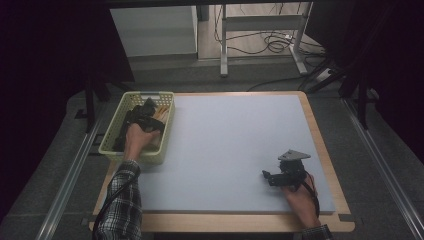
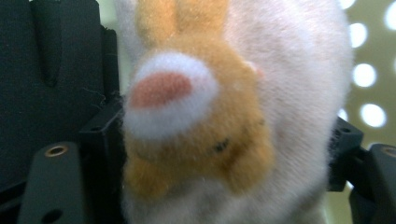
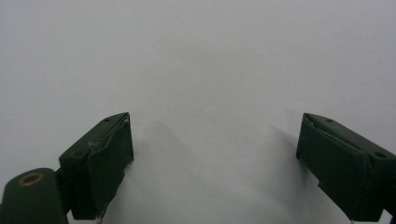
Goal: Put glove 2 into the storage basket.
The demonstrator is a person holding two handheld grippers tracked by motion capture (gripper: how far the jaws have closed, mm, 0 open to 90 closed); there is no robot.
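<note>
Plush, orange-and-white soft toy (image 2: pixel 219 121) sits between 2 jaws of left gripper (image 1: pixel 146 114), inside pale yellow basket (image 1: pixel 111 140) at table's far left. Left gripper view: toy fills gap, fur against both pads; grip looks loosened, cannot tell if pads press. Right gripper (image 1: pixel 272 177) rests on grey mat (image 1: pixel 225 145) near right front, jaws spread wide, nothing between. Wooden table edge (image 1: pixel 320 135) frames mat.

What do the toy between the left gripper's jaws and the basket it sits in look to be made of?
Toy: soft plush, going by the fuzzy orange and white pile; probably a stuffed animal. Basket: pale yellow-green, seemingly moulded plastic, with walls pierced by regular holes and a cut-out handle in its far rim; the finish is hard to judge at this distance.
</note>
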